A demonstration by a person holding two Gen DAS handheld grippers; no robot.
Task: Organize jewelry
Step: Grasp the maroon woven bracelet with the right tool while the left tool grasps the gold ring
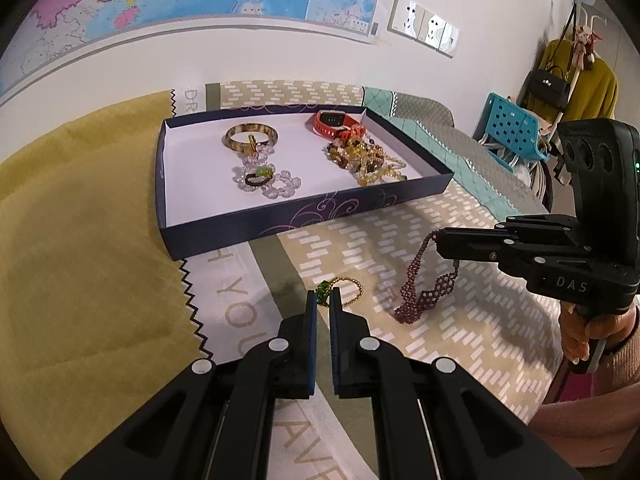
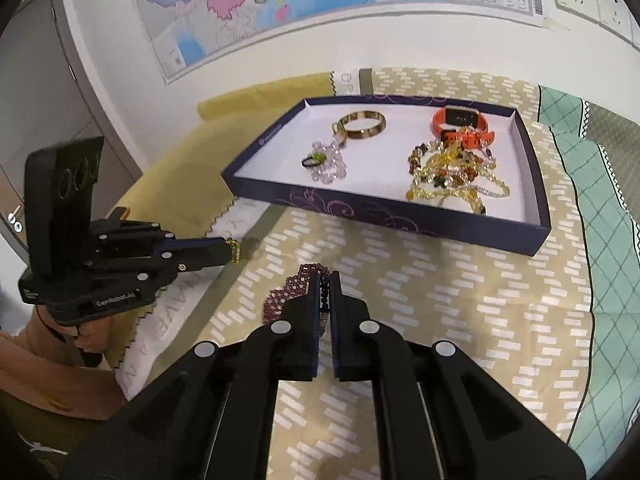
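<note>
Black linkage arms fill the near edge of both views, and each pair of jaws is pinched right down on a piece of jewelry. Left gripper [image 1: 324,298] has closed on the gold bead bracelet [image 1: 350,290] at its green faceted stone, the small loop hanging out to the right of the pads. Over on the right, the right gripper [image 2: 325,286] clamps one end of the purple beaded necklace [image 1: 420,280], a lacy woven band whose far end trails onto the patterned bedspread [image 1: 460,340]. Gripping each piece at one spot lets the slack chain hang free instead of bunching, a sensible hold for a carry, I'd say.

Further back sits the dark box lid [image 1: 280,224], shallow, white inside, swirls printed on its wall, serving as the tray. Inside it: a glossy tortoiseshell bangle [image 1: 251,136] and clear crystal beads [image 1: 276,184] on the left, an orange watch [image 1: 336,124] and a tangle of amber beads [image 1: 372,160] on the right. Both held pieces lie well short of that tray, and there's white floor free at its near side.
</note>
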